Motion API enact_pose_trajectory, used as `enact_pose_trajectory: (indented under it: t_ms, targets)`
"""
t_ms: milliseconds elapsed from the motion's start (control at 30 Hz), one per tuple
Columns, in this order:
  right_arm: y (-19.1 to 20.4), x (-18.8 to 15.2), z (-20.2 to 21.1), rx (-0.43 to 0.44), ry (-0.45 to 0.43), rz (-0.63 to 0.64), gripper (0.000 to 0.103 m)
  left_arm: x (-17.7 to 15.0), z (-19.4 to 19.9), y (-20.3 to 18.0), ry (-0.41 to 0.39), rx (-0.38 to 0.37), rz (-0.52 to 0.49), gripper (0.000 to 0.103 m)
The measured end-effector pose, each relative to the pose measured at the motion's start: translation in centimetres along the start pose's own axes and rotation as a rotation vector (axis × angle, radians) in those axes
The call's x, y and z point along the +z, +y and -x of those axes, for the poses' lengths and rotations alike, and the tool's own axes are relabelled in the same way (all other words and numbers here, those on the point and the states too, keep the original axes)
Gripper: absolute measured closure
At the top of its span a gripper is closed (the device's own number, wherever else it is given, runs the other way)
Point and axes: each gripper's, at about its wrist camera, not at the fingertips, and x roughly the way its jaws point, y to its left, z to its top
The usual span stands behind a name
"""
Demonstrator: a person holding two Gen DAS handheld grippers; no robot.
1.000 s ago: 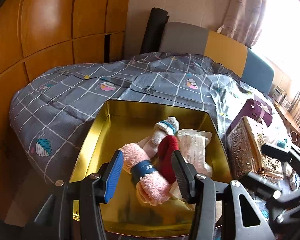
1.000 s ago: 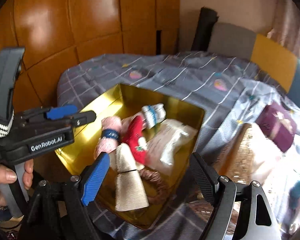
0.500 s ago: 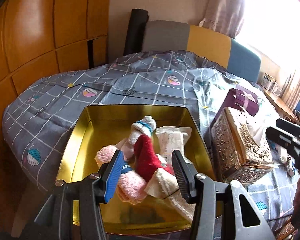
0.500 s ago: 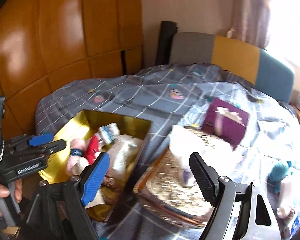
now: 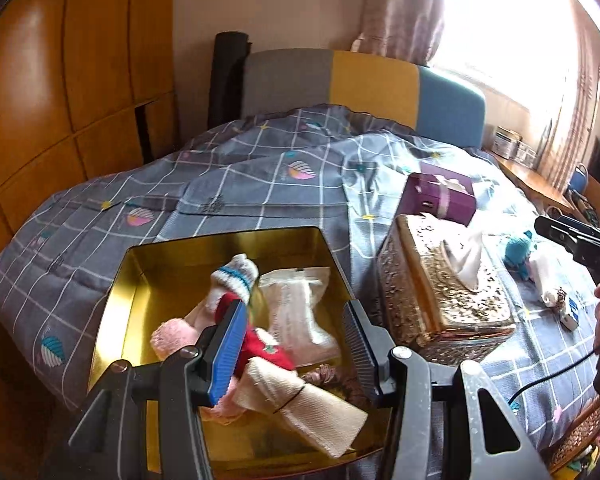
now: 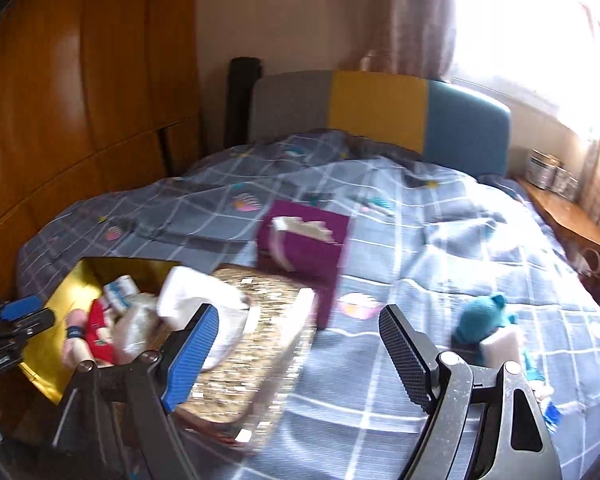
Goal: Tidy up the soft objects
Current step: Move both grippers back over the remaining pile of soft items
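- The left gripper (image 5: 294,344) is held over the near edge of the square gold-coloured metal tin (image 5: 112,300); its jaws stand apart with nothing pressed between them.
- The right gripper (image 6: 300,354) is aimed across the grey checked quilt (image 6: 420,240) towards the right side of the bed; its jaws are spread wide and are empty.
- Inside the tin, several soft items are seen piled together: a fluffy pink rolled sock with a dark band (image 5: 172,332), a red sock (image 5: 260,340), a white knitted sock with blue stripes (image 5: 236,276), a rolled beige cloth tied with a dark thread (image 5: 300,404) and a clear plastic packet (image 5: 300,312).
- The step in hand is judged to be a reach for the next loose item, a teal knitted soft piece (image 6: 480,320) lying on the quilt to the right, touching a white piece (image 6: 500,346).
- The teal piece appears fuzzy, small and rumpled; its exact form cannot be told, the right view being blurred.
- For a sound pick, the open jaws should be brought down astride the teal piece alone, so that the white piece and the quilt fabric are not pinched with it.
- The ornate gold embossed tissue box (image 5: 444,292) and the purple gift box with a pale ribbon (image 5: 440,196) stand between the tin and the target; a carry path above them is advised.
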Motion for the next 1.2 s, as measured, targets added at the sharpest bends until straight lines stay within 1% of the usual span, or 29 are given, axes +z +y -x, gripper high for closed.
enact_pose_trajectory:
  t_ms: [467, 700, 833, 933, 1033, 1100, 1200]
  targets:
    - [-12.6, -1.8, -0.8, -0.236, 0.039, -0.173, 0.020, 2.0, 0.8, -5.6, -0.032, -0.079, -0.120, 0.053]
    - [-19.9, -3.7, -0.9, -0.362, 0.046, -0.309, 0.020, 3.0, 1.2, -9.3, -0.048, -0.140, -0.199, 0.053]
    - [-24.4, -5.9, -0.7, -0.434, 0.042, -0.450, 0.020, 3.3, 1.2, -11.6, -0.042, -0.196, -0.239, 0.053]
    - [-27.5, -7.6, -0.5, -0.481, 0.068, -0.607, 0.020, 3.6, 1.2, -13.5, -0.036, -0.243, -0.256, 0.053]
    - [-29.5, -8.7, 0.3, -0.469, 0.047, -0.747, 0.020, 3.6, 1.0, -15.6, -0.012, -0.296, -0.278, 0.053]
    - [-30.5, -9.6, 0.3, -0.465, 0.067, -0.810, 0.020, 3.3, 0.8, -17.1, 0.000, -0.311, -0.306, 0.053]
    - [-31.5, -10.5, 0.1, -0.452, 0.087, -0.891, 0.020, 2.8, 0.6, -19.2, 0.030, -0.359, -0.337, 0.053]
